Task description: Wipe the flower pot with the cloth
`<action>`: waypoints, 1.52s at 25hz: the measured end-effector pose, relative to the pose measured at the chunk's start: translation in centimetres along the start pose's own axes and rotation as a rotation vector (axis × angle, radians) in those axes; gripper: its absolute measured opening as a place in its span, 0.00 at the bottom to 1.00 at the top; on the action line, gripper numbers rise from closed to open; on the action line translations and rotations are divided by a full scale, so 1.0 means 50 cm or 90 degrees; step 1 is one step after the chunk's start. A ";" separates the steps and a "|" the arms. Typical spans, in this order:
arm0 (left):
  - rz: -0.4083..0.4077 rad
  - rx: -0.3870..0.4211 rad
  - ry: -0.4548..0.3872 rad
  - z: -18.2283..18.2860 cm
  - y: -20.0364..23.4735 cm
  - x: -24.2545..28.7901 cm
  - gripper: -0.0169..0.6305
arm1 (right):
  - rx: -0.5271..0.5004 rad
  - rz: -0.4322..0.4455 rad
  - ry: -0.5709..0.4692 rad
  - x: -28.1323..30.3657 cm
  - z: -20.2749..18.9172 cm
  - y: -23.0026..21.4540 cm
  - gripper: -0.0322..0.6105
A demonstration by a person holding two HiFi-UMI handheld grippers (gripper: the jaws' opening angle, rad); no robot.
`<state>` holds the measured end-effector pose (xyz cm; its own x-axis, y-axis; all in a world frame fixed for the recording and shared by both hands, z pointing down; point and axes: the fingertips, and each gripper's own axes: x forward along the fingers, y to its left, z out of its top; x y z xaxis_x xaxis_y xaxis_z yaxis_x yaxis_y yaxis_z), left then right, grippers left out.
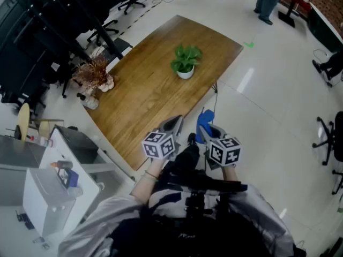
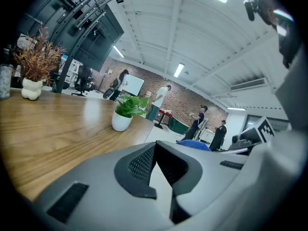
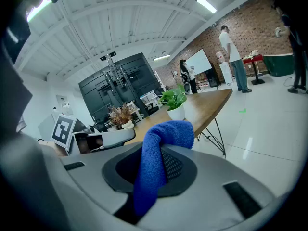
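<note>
The flower pot [image 1: 185,73] is small and white with a green plant, standing on the far right part of the wooden table [image 1: 144,95]. It also shows as the pot [image 2: 121,121] in the left gripper view and the pot [image 3: 176,112] in the right gripper view. Both grippers hang near the table's front corner, well short of the pot. My right gripper [image 1: 205,127] is shut on a blue cloth [image 3: 162,141], which drapes over its jaws. My left gripper [image 1: 173,125] holds nothing; its jaws meet at the tips [image 2: 155,146].
A pale vase of dried brown flowers [image 1: 95,77] and a small jar [image 1: 90,103] stand at the table's left edge. Office chairs [image 1: 131,1] and dark racks lie beyond, white cabinets [image 1: 51,186] at the left, and people [image 1: 266,1] stand across the glossy floor.
</note>
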<state>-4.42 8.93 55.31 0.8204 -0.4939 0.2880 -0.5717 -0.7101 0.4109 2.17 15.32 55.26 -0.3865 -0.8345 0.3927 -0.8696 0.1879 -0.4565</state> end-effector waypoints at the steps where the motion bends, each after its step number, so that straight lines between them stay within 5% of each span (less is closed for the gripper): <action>1: 0.001 -0.001 0.001 0.010 0.011 0.017 0.04 | 0.002 0.000 0.000 0.010 0.012 -0.011 0.14; 16: 0.033 -0.052 0.015 0.119 0.197 0.260 0.04 | -0.019 -0.021 0.049 0.210 0.177 -0.158 0.14; 38: 0.113 -0.190 -0.018 0.126 0.278 0.301 0.04 | -0.157 -0.009 0.175 0.326 0.228 -0.251 0.14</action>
<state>-0.01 -11.51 59.89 0.7057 -0.6132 0.3549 -0.6772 -0.4363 0.5925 10.30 -6.57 58.28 -0.4128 -0.6734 0.6133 -0.9104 0.3249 -0.2561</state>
